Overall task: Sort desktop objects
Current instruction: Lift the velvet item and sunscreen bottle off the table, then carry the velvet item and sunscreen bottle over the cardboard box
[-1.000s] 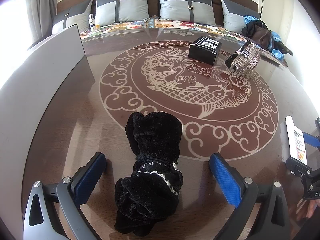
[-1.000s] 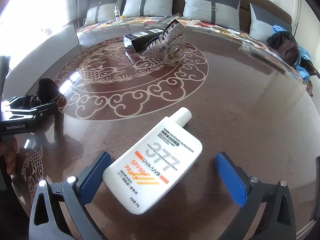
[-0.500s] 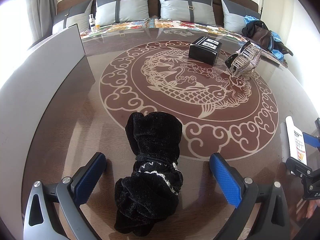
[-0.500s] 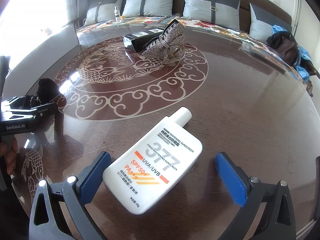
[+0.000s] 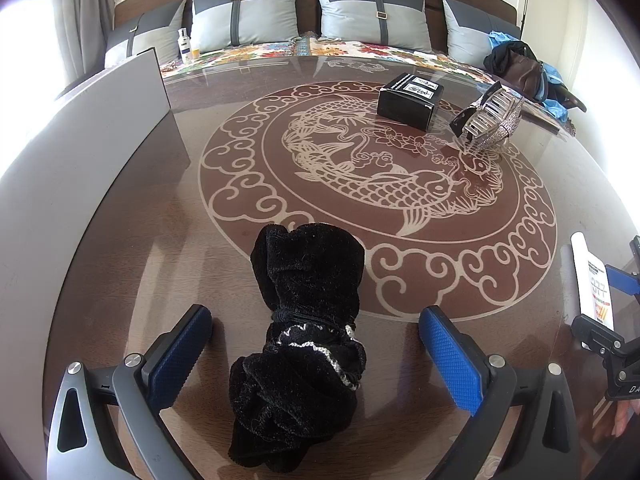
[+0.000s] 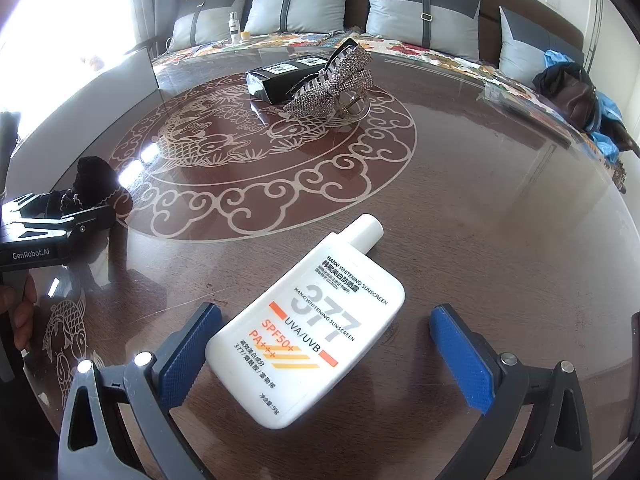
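Observation:
A black velvet scrunchie-like cloth bundle (image 5: 304, 344) lies on the glass table between the open fingers of my left gripper (image 5: 316, 352); neither blue pad touches it. A white sunscreen bottle (image 6: 308, 324) lies flat, cap pointing away, between the open fingers of my right gripper (image 6: 324, 356); its lower left corner is close to the left pad (image 6: 188, 356). The bottle also shows in the left wrist view (image 5: 592, 280) at far right. The black bundle shows in the right wrist view (image 6: 96, 184) at far left.
A black box (image 5: 410, 100) and a rhinestone hair claw (image 5: 490, 120) stand at the far side of the round table with the fish pattern (image 5: 380, 176). A grey panel (image 5: 80, 152) stands along the left. A cushioned bench with a bag (image 6: 572, 92) lies behind.

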`<action>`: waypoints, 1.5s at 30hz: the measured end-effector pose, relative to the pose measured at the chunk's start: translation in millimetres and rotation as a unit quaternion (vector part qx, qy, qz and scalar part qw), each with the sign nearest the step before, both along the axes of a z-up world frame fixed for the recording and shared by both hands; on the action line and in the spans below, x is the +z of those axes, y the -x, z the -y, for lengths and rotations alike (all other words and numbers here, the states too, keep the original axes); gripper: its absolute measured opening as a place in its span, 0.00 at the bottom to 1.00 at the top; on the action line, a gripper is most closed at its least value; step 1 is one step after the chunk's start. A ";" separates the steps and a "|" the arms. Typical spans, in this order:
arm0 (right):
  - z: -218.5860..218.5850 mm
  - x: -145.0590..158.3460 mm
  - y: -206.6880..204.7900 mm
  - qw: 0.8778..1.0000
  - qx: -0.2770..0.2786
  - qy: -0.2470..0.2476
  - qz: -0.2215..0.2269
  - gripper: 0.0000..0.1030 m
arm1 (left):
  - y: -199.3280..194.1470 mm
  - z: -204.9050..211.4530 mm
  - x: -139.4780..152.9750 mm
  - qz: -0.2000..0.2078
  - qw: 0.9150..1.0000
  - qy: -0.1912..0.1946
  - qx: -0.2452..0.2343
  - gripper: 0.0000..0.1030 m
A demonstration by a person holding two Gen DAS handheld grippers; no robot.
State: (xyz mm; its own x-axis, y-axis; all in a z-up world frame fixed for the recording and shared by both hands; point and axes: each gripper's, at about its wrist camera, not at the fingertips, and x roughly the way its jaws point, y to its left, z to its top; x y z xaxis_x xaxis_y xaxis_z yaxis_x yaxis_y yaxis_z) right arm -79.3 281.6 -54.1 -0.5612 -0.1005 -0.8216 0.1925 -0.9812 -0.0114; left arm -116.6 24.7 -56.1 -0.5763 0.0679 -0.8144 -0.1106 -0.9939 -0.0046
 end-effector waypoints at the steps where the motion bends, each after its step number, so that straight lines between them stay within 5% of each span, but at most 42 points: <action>1: 0.0 0.0 0.0 1.000 0.000 0.000 0.000 1.00 | 0.0 0.0 0.1 0.000 1.000 0.000 0.000 1.00; 8: -1.2 -0.3 1.1 1.000 0.007 0.001 0.004 1.00 | -0.1 0.5 1.4 0.005 1.000 0.001 -0.009 1.00; 12: -7.2 2.9 10.6 0.995 -0.028 -0.015 0.096 1.00 | -0.5 7.8 4.3 0.044 0.993 0.011 -0.109 1.00; 14: -14.9 4.5 12.5 0.986 -0.077 0.000 0.147 1.00 | 1.0 12.6 6.4 0.072 0.991 0.018 -0.113 1.00; 18: -6.3 7.8 14.5 0.978 -0.103 0.041 0.176 1.00 | 7.7 12.9 7.0 0.110 0.990 0.024 -0.083 1.00; 21: 15.2 5.7 23.2 0.978 -0.119 0.006 0.171 0.96 | 9.0 2.9 7.2 0.115 0.990 0.026 -0.074 0.98; 22: 20.5 6.8 24.8 0.979 -0.125 -0.011 0.164 0.92 | 6.6 0.7 10.0 0.104 0.992 0.024 -0.073 0.90; 24: 23.2 17.1 25.4 0.981 -0.129 -0.011 0.142 0.51 | -0.7 -3.0 19.2 0.081 0.993 0.024 -0.081 0.32; 27: 19.4 24.3 23.5 0.981 -0.126 0.003 0.147 0.50 | -15.1 -2.2 27.7 0.062 0.992 0.036 -0.101 0.32; 33: 24.9 65.8 10.0 0.989 -0.083 0.061 0.106 0.50 | -39.5 42.7 77.6 0.019 0.995 -0.069 -0.068 0.32; 40: 127.6 133.6 23.3 0.994 0.022 0.088 0.056 0.50 | -48.9 140.1 165.9 -0.064 0.993 -0.103 -0.005 0.32; 45: 250.0 172.5 45.8 0.983 0.119 0.135 0.028 0.50 | -50.5 247.0 172.3 -0.060 0.992 -0.062 0.089 0.33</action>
